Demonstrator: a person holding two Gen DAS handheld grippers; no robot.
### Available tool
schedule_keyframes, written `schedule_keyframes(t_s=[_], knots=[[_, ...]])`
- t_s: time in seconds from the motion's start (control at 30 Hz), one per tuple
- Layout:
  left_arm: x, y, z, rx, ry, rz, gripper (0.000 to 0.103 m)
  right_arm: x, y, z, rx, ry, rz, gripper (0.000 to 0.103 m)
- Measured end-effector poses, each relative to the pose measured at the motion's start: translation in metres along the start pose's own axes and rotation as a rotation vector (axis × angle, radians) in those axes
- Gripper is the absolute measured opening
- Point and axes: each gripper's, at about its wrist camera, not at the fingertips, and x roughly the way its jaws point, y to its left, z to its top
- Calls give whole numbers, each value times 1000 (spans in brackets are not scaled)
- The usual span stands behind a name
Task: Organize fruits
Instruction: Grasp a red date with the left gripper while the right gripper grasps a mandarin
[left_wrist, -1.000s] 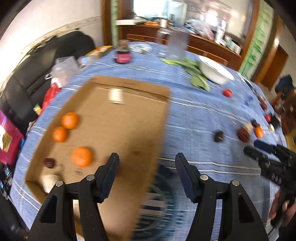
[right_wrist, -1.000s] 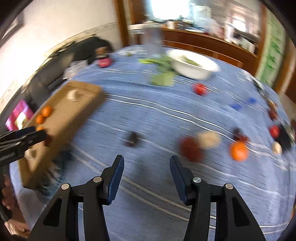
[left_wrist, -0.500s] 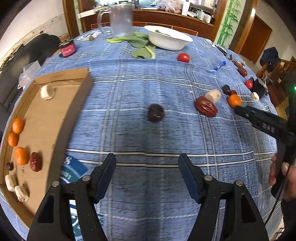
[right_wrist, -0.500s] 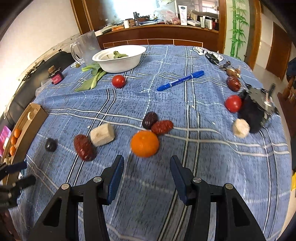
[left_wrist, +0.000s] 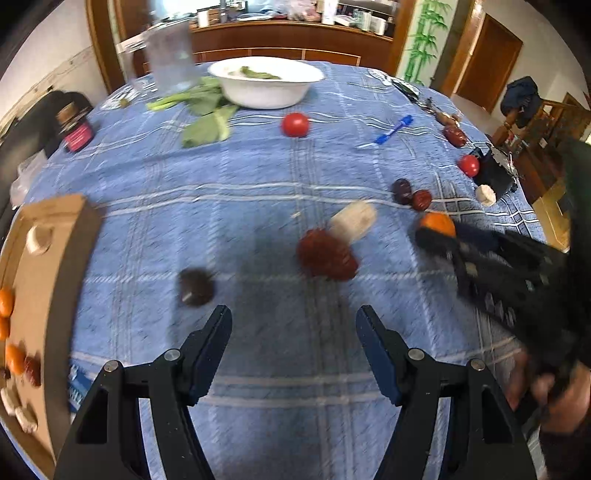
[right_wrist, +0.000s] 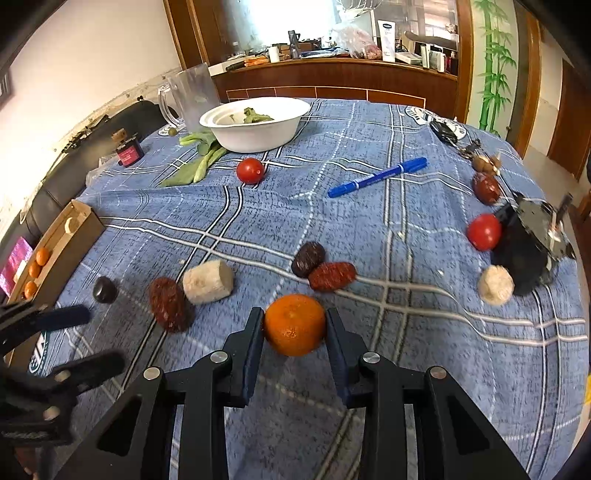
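Fingers of our right gripper (right_wrist: 294, 325) are closing on an orange mandarin (right_wrist: 294, 324) at the lower centre of the right wrist frame, both dark pads flush against its sides on the blue plaid tablecloth (right_wrist: 406, 354). Our left gripper (left_wrist: 294, 321) hangs over bare cloth at the bottom of its own frame, jaws spread apart and nothing between them; in the right wrist view its fingers enter blurred at the lower left.

Just past the mandarin we see a dark date (right_wrist: 308, 258) touching a red date (right_wrist: 332, 276). Left of them a pale cut banana piece (right_wrist: 208, 281) rests against a larger red date (right_wrist: 168, 304), with a small dark fruit (right_wrist: 105, 290) further left.

At the left edge a cardboard tray (right_wrist: 86, 225) holds small mandarins (right_wrist: 42, 256) and a banana piece. At the right edge another banana piece (right_wrist: 495, 284) and a tomato (right_wrist: 484, 232) lie beside a black object (right_wrist: 528, 254) we cannot identify.

Mid-table we see a blue marker (right_wrist: 376, 177) and a second tomato (right_wrist: 250, 170). Beyond them stand a white bowl (right_wrist: 255, 127) with greens inside, leafy stalks (right_wrist: 201, 160) beside it, a clear pitcher (right_wrist: 192, 98) and a small red-labelled jar (right_wrist: 129, 153) toward the upper left.
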Motion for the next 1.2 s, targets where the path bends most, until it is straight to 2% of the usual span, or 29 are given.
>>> schedule_keyframes(t_s=[0.13, 0.2, 0.23, 0.43, 0.8, 1.03, 1.2], knots=[[18, -15, 17, 11, -9, -15, 68, -9, -7, -8, 12, -5, 4, 35], [26, -18, 23, 17, -14, -25, 58, -12, -13, -11, 27, -11, 8, 35], [32, -19, 24, 22, -5, -30, 41, -13, -15, -12, 35, -13, 8, 36], [31, -19, 18, 42, -32, -74, 41, -19, -19, -15, 45, -33, -5, 36], [-12, -3, -15, 24, -61, -136, 41, -40, 6, -25, -18, -43, -25, 36], [-38, 26, -33, -24, -84, -134, 41, -46, 35, -37, -58, -26, -18, 36], [-57, 57, -41, -72, -112, -119, 41, -45, 63, -31, -82, -28, 8, 36]])
